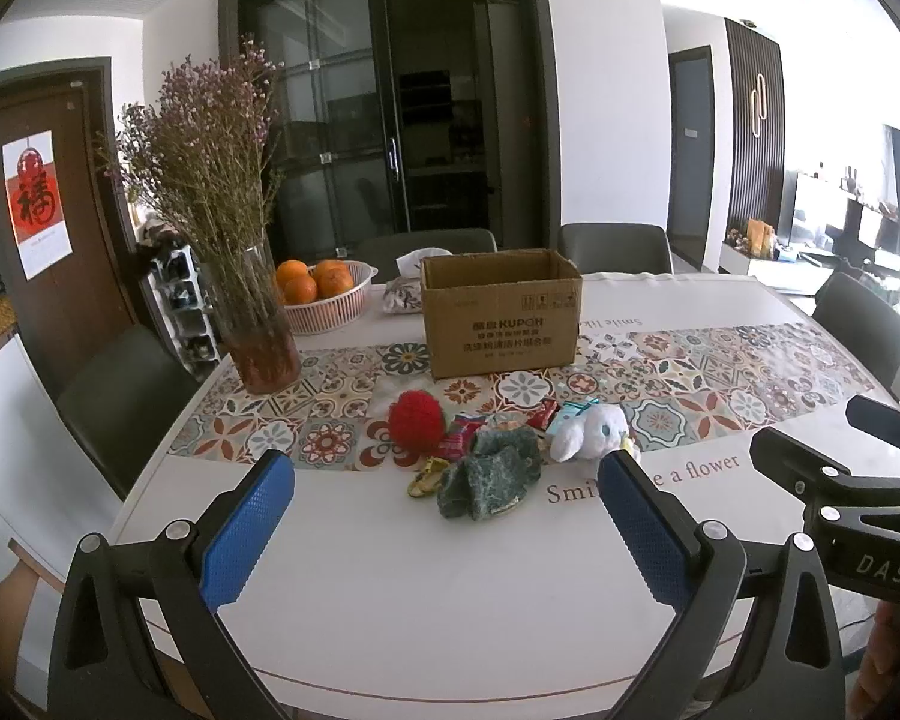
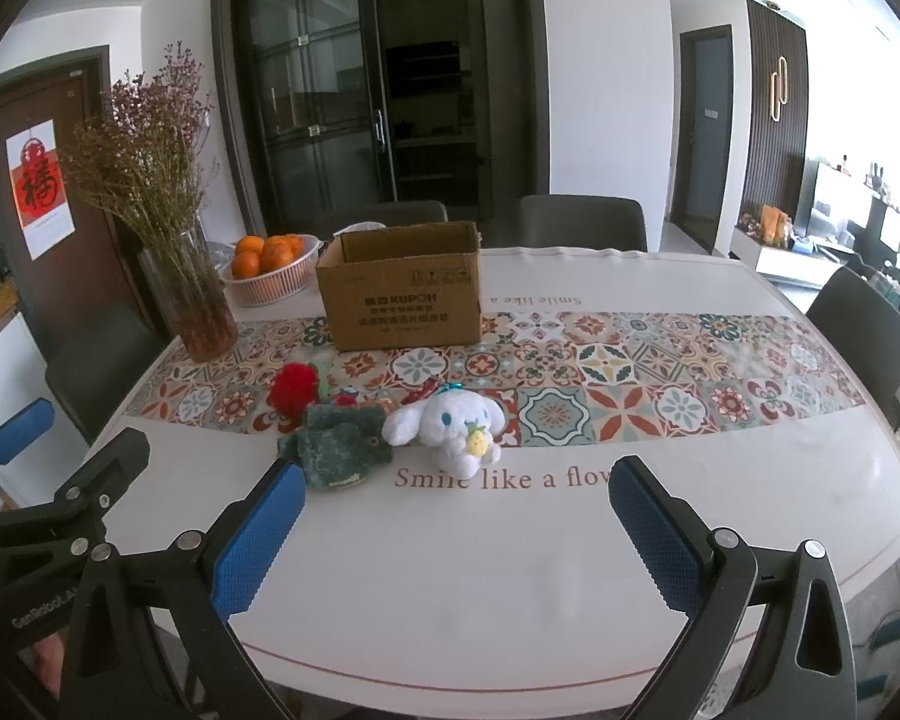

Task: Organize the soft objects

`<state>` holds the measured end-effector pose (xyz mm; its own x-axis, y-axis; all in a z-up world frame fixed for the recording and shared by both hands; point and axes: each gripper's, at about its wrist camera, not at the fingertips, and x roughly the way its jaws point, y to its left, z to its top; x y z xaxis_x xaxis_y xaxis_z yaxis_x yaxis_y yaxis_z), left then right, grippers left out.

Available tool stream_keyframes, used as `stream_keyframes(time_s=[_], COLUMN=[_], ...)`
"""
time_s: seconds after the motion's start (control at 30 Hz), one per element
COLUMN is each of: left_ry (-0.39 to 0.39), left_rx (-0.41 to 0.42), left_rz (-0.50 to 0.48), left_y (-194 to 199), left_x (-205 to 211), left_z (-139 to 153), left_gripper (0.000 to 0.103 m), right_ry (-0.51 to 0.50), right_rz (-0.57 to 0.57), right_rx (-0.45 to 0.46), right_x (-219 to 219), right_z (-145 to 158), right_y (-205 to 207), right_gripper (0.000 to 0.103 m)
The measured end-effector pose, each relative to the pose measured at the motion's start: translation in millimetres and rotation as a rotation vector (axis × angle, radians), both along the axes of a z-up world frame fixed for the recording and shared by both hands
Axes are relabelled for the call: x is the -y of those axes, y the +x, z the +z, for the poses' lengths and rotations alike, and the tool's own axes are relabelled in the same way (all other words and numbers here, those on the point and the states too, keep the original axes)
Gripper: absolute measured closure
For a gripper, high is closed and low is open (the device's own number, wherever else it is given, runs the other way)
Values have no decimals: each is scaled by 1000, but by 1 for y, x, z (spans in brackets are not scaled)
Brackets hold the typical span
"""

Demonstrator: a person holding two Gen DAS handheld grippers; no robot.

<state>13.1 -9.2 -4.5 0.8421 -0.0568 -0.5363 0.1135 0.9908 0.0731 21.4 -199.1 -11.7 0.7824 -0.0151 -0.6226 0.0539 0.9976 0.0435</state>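
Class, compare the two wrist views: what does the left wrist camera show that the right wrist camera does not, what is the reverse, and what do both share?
Only the left wrist view shows the candy wrappers clearly, lying between the soft items, and a tissue pack beside the box.

Only the right wrist view shows the white plush's yellow fruit.

Both share the cardboard box, red pompom, green knit item, white plush, oranges and vase. The left gripper and right gripper are open.
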Motion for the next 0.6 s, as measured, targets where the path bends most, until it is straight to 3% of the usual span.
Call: stream_keyframes(time_s=[0.6], left_ry=[-2], left_rx=[-6], left_rz=[-2], left_y=[-1], left_x=[-1], left_z=[-2], left_gripper=[0], right_ry=[1], right_rz=[0], right_rx=[-1], right_x=[-1], right_z=[0], right_y=[0], right_gripper=[0])
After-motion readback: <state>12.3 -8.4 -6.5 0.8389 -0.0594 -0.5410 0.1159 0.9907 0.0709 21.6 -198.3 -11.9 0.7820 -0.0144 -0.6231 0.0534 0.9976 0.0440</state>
